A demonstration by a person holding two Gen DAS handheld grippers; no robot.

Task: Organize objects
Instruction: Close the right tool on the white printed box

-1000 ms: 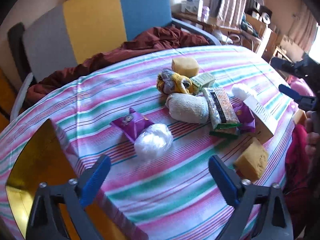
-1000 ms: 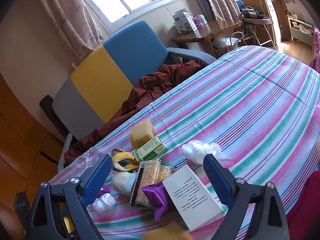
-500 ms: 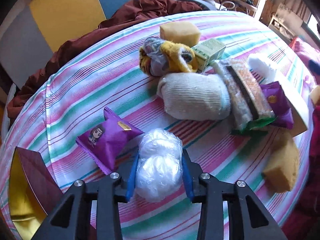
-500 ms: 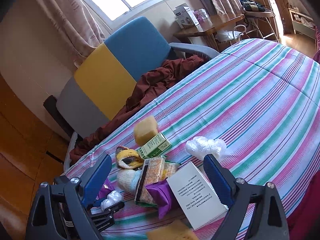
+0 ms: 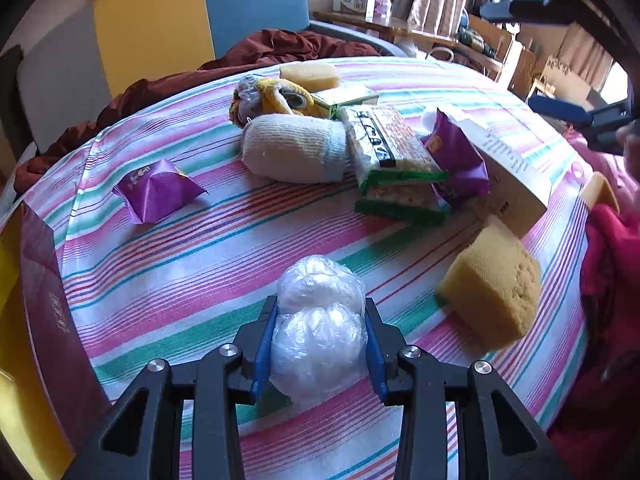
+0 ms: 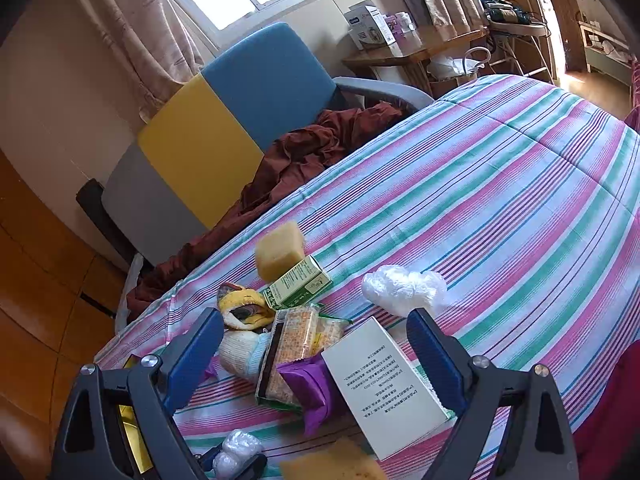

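My left gripper (image 5: 318, 344) is shut on a clear plastic bag ball (image 5: 320, 328), held just above the striped cloth; it also shows in the right wrist view (image 6: 236, 450). Ahead lie a purple snack pouch (image 5: 158, 190), a rolled white sock (image 5: 296, 154), a green cracker pack (image 5: 388, 152), a second purple pouch (image 5: 456, 156), a white box (image 5: 508, 164) and a yellow sponge (image 5: 492, 288). My right gripper (image 6: 316, 356) is open and empty, above the white box (image 6: 384, 384) and the cracker pack (image 6: 290, 348). A second plastic bag ball (image 6: 404, 288) lies just beyond it.
A maroon and gold box (image 5: 36, 320) stands at the table's left edge. A yellow cloth bundle (image 5: 272, 98), a green carton (image 5: 346, 100) and another sponge (image 5: 310, 76) lie at the back. A colour-block chair (image 6: 224, 128) with brown fabric (image 6: 316, 148) stands behind the table.
My left gripper went from open to shut on the plastic bag ball, then drew it back toward the near edge, away from the purple pouch. The right gripper stayed open and hardly moved.
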